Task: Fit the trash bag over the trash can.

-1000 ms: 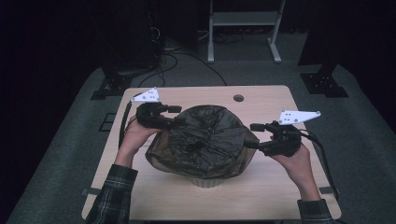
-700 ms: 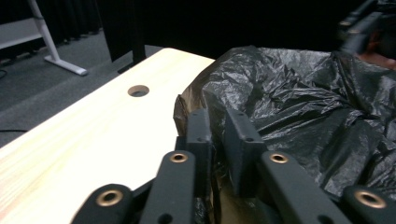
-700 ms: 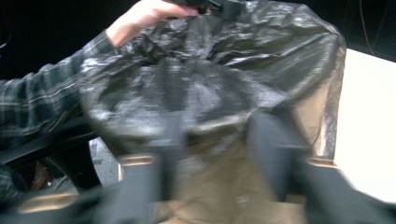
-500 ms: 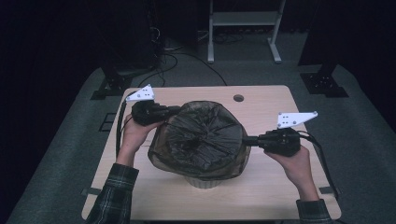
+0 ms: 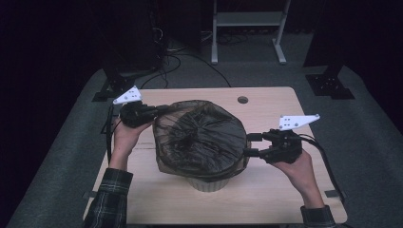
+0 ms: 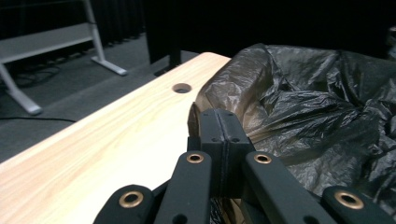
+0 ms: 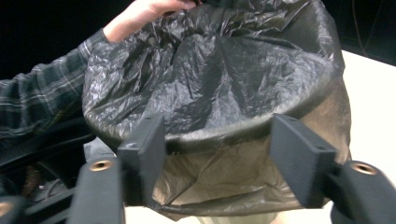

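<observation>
Black plastic bag (image 5: pixel 199 137) lay stretched over the bin (image 5: pixel 209 183) on the table (image 5: pixel 266 199), left gripper (image 5: pixel 159 110) pinching its edge shut, right gripper (image 5: pixel 249 145) open beside the rim, probably needing to grab next.

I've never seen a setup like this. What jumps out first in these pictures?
A crinkled black bin bag stretched over a pale bin sits mid-table. The left tongs are clamped shut at the bag's far-left edge, apparently pinching the plastic. The right tongs have just been opening, and their jaws stand apart at the bag's right rim without gripping it. A wooden table with a small round hole lies underneath.
</observation>
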### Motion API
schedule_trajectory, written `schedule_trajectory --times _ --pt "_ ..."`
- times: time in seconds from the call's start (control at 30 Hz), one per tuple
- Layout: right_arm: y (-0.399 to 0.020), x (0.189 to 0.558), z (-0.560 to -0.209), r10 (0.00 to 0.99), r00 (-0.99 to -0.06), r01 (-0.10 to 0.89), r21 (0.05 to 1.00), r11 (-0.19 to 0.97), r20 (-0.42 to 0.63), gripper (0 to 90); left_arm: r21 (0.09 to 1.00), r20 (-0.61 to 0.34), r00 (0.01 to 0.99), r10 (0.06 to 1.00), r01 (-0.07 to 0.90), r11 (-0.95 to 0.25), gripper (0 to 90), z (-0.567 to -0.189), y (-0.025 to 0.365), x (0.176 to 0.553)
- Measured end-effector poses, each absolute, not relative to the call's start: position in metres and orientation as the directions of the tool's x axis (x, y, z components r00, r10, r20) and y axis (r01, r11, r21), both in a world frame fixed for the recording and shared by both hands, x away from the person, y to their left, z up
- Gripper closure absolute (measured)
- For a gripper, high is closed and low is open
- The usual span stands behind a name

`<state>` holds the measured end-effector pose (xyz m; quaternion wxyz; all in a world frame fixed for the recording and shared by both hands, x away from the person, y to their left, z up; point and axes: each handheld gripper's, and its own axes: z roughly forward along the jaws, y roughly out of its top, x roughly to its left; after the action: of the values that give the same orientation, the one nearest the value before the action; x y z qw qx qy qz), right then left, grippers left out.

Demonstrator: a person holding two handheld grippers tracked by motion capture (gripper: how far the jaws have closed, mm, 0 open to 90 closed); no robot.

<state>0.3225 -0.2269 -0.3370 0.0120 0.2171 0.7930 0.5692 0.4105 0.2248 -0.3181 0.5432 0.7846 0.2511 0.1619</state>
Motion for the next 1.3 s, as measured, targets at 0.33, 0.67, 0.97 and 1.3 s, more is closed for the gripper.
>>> schedule_trajectory --times 0.33,0.67,0.97,1.3 --pt "-0.221 0.318 -0.338 0.377 -0.902 0.332 0.896 0.294 0.211 27.1 0.930 -0.004 0.771 0.636 0.237 -0.281 89.8 -0.323 0.251 0.409" --pt "-0.218 0.317 -0.343 0.352 -0.904 0.358 0.878 0.317 0.242 31.5 0.926 -0.014 0.722 0.692 0.271 -0.264 89.9 -0.336 0.275 0.409" --pt "-0.211 0.315 -0.343 0.321 -0.931 0.295 0.872 0.390 0.171 90.0 0.927 -0.013 0.724 0.689 0.268 -0.264 89.9 -0.337 0.277 0.407" --pt "-0.257 0.318 -0.352 0.487 -0.861 0.366 0.841 0.399 0.143 90.0 0.924 -0.024 0.718 0.696 0.281 -0.258 89.9 -0.343 0.283 0.406"
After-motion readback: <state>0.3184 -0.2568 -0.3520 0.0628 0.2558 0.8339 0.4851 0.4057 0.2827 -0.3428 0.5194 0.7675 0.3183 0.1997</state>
